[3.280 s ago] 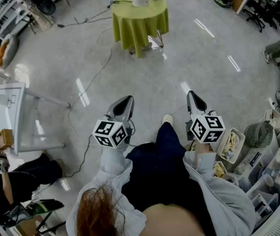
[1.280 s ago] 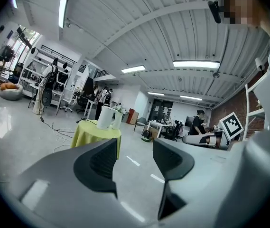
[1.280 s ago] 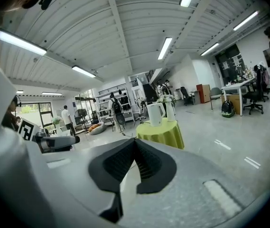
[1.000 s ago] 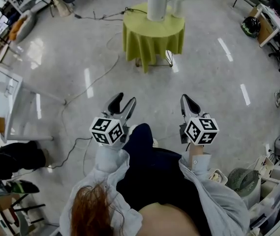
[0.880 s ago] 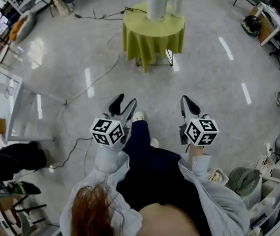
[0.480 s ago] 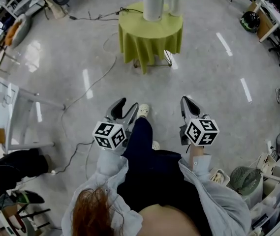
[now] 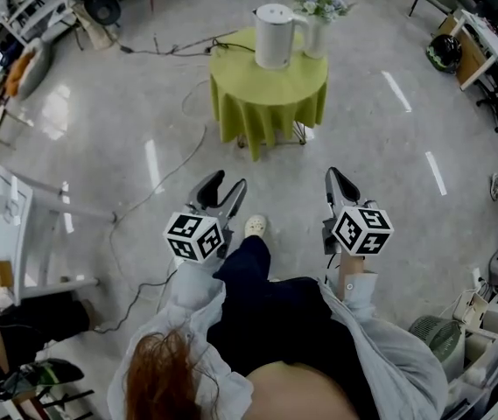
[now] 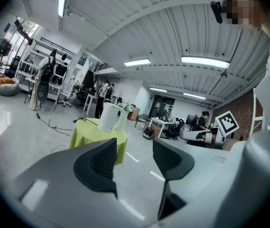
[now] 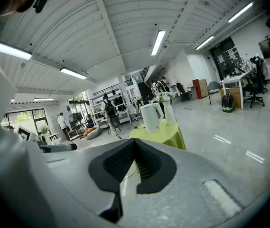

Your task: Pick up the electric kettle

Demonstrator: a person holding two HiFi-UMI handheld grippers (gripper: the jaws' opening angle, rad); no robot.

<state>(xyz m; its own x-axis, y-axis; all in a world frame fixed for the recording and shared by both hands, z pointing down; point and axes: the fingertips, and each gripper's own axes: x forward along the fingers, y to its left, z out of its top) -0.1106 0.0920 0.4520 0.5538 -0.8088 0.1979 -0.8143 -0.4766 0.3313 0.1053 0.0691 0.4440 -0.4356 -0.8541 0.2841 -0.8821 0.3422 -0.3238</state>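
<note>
The white electric kettle (image 7: 274, 35) stands on a round table with a yellow-green cloth (image 7: 269, 90), some way ahead of me across the floor. It also shows as a kettle (image 8: 107, 117) in the left gripper view and a kettle (image 9: 150, 117) in the right gripper view, small and far beyond the jaws. My left gripper (image 7: 227, 182) is open with nothing between its fingers. My right gripper (image 7: 332, 176) is shut and empty. Both are held in front of my body, pointing toward the table.
A vase of flowers (image 7: 317, 23) stands right beside the kettle on the table. A black cable (image 7: 183, 143) runs from the table across the grey floor. A white table (image 7: 8, 217) stands at the left; bins and a fan (image 7: 432, 335) crowd the right edge.
The table with the kettle has come nearer and sits lower in the head view as I walk toward it. Both grippers keep the same pose; the left stays open, the right shut.
</note>
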